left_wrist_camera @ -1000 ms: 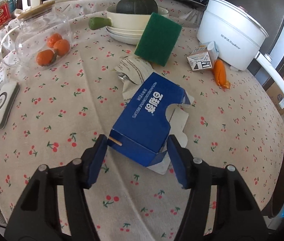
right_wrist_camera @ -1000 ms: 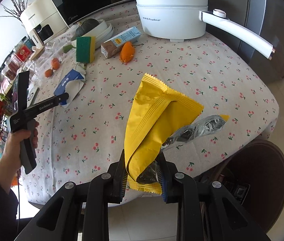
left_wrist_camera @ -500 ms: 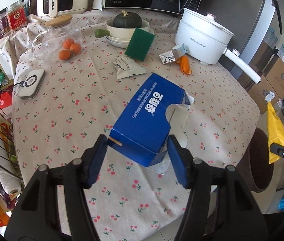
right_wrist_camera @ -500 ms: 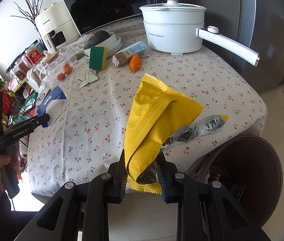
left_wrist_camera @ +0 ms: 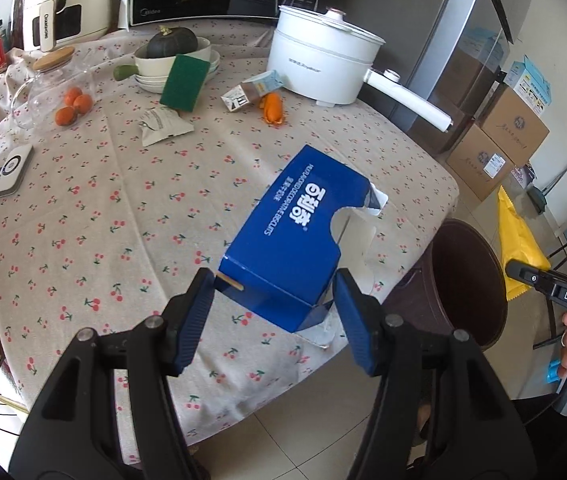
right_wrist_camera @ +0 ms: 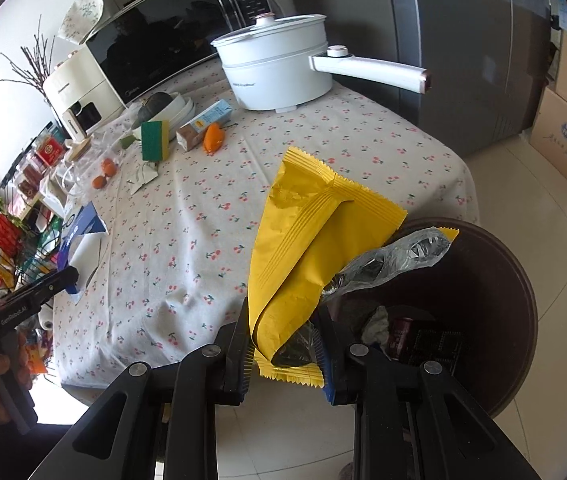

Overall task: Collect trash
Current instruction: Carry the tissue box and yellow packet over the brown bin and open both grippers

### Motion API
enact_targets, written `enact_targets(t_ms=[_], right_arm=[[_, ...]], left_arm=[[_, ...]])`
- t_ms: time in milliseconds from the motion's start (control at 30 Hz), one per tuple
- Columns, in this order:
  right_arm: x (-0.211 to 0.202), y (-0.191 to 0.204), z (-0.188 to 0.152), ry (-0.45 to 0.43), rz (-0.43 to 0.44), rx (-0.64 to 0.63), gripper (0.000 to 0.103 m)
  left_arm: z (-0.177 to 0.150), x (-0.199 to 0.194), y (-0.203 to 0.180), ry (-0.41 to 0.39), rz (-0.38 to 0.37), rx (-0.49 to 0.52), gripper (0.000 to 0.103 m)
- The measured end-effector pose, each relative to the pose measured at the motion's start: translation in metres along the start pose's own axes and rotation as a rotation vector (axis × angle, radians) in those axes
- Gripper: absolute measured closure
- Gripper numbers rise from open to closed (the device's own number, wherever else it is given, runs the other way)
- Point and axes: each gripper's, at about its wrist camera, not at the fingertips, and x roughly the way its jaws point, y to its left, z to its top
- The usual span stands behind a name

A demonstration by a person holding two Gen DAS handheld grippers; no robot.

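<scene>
Surface [left_wrist_camera: 131,200] with cherry cloth is still littered: white pot [left_wrist_camera: 323,68] at 1 o'clock in the left view, milk carton [left_wrist_camera: 251,90], white sachet [left_wrist_camera: 163,128] and orange scrap [left_wrist_camera: 272,108] at 12. Brown bin [right_wrist_camera: 483,300], at 4 o'clock in the right view, is seen already holding some rubbish. Blue box [left_wrist_camera: 303,236] is pinched in the left gripper [left_wrist_camera: 273,312], held over the surface edge. Yellow wrapper [right_wrist_camera: 311,248] is clamped in the right gripper [right_wrist_camera: 283,354], beside the bin rim. Both drops are judged pending; several pieces are left.
</scene>
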Motion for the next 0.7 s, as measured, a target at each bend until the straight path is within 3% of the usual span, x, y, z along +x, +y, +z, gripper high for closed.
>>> enact_targets(t_ms=[700], right_arm=[[-0.014, -0.143, -0.050, 0.039, -0.133, 0.163, 0.075]], left_arm=[[-0.014, 0.077, -0.160, 0.129, -0.194, 0.211, 0.041]])
